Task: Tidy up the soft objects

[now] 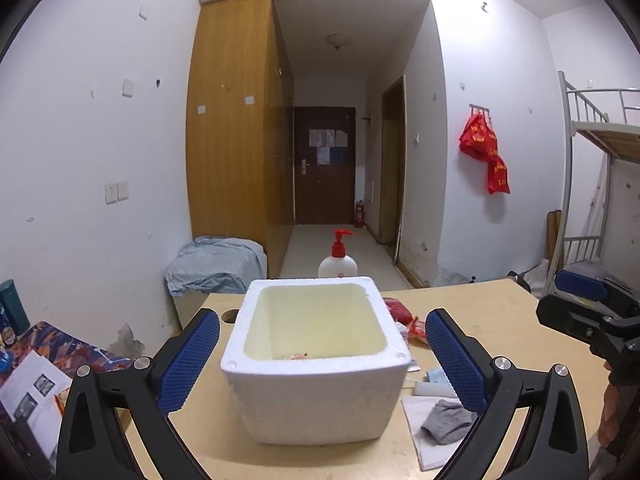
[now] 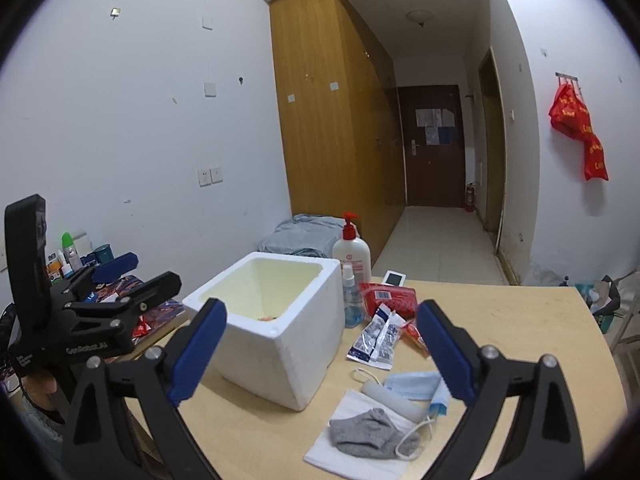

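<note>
Right gripper point(image 2: 320, 348) fingers wide apart, holding nothing. Gray sock point(image 2: 370, 434) lies on a white cloth point(image 2: 352, 460) at 6 o'clock, near. Blue mask point(image 2: 412, 385) just past it. Left gripper point(image 1: 320, 356) also wide apart, w/ the foam box point(image 1: 316, 396) betw. its fingers, not touching. Risk: pinching sock + cloth together, bc sock sits right on it.

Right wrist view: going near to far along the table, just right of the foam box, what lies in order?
Grey sock on a white cloth → blue face mask → printed white sachets → red packet → small white device at the far edge.
</note>
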Demonstrator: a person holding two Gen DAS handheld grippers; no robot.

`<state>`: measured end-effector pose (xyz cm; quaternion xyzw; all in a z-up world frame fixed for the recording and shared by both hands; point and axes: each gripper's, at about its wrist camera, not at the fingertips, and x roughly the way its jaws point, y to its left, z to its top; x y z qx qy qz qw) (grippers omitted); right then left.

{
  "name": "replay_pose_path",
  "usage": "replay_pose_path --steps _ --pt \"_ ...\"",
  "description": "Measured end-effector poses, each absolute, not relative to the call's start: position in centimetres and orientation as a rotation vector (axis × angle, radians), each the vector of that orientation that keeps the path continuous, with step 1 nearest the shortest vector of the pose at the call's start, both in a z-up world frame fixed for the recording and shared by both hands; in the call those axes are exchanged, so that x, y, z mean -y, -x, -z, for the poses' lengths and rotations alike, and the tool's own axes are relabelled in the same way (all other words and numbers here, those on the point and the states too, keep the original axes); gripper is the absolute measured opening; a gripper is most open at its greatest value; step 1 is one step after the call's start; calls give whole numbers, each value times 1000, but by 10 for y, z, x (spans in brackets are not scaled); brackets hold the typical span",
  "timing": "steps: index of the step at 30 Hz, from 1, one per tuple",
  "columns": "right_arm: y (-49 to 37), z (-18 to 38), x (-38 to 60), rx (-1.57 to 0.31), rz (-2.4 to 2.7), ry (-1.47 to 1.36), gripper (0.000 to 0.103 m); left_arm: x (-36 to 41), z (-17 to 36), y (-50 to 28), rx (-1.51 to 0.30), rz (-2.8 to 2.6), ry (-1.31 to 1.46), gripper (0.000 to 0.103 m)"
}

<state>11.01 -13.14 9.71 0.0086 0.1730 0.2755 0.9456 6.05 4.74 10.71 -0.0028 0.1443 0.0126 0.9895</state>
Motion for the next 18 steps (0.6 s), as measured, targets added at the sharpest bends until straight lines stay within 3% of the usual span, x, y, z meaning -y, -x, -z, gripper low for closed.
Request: replay_pose_path --steps 18 --pt "-37 -96 152 -284 -570 -16 103 -34 -115 17 -234 -12 13 103"
